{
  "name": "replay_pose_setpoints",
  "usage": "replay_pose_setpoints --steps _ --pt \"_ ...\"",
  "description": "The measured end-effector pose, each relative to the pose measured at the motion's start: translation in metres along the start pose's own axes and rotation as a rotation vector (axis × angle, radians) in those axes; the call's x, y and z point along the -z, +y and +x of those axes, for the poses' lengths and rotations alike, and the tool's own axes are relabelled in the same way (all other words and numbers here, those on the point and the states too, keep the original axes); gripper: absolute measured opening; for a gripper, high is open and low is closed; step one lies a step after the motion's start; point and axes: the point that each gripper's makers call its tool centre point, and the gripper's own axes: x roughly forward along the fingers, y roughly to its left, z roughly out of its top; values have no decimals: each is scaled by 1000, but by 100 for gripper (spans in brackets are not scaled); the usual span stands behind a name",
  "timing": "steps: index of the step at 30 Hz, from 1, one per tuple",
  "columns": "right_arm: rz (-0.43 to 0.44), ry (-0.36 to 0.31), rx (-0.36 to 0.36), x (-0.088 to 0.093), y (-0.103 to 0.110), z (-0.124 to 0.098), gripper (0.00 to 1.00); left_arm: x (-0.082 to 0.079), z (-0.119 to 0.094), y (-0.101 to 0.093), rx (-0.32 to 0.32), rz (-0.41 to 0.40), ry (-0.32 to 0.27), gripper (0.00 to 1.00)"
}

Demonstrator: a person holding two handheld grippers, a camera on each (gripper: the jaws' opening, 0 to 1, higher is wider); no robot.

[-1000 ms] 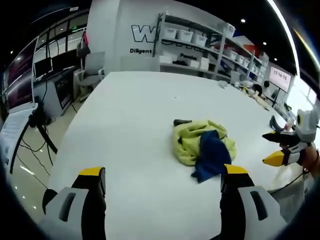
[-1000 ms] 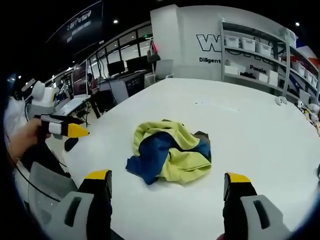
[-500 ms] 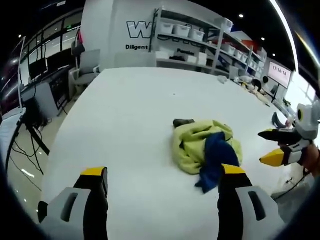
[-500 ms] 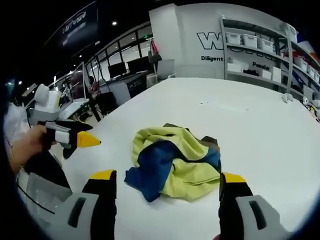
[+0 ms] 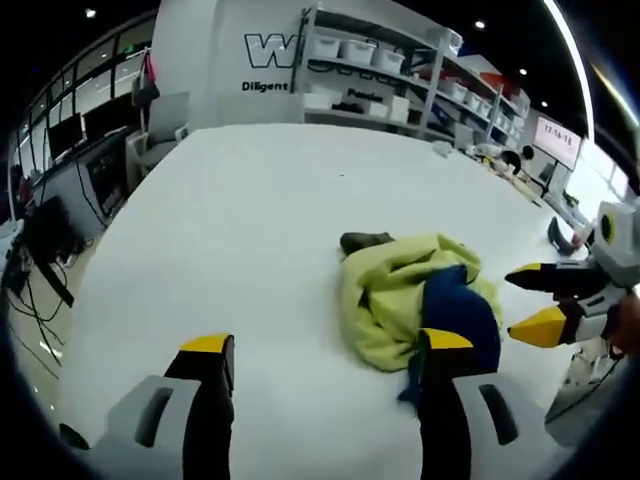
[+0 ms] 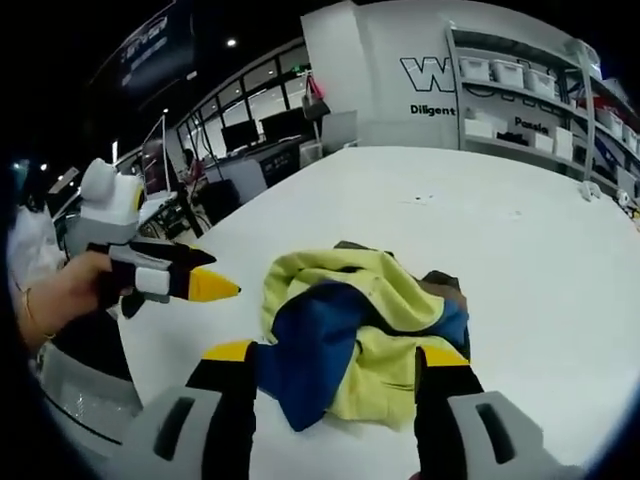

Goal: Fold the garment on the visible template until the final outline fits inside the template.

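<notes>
Left gripper view: white table (image 5: 250,200), shelving (image 5: 390,70) with bins beyond.

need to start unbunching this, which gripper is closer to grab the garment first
Right, probably. In the right gripper view the crumpled garment lies between its open jaws. The left gripper has mostly bare table between its jaws.

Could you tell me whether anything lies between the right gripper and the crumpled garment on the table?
Nothing visible does. The right gripper is open just short of the garment, with bare white table around it.
</notes>
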Motion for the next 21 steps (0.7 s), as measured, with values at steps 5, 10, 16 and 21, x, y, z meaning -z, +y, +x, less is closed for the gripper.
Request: replay_pose_setpoints --steps 5,10,16,21 --pt "-3 7 -2 3 1 11 48 3 19 -8 40 10 24 60" --pt "7 24 -13 7 4 17 29 9 35 -17 80 6 53 45" --pt "15 46 5 15 0 19 20 18 47 -26 104 29 76 35" --pt "17 57 2 20 0 20 7 23 51 -32 129 24 79 13"
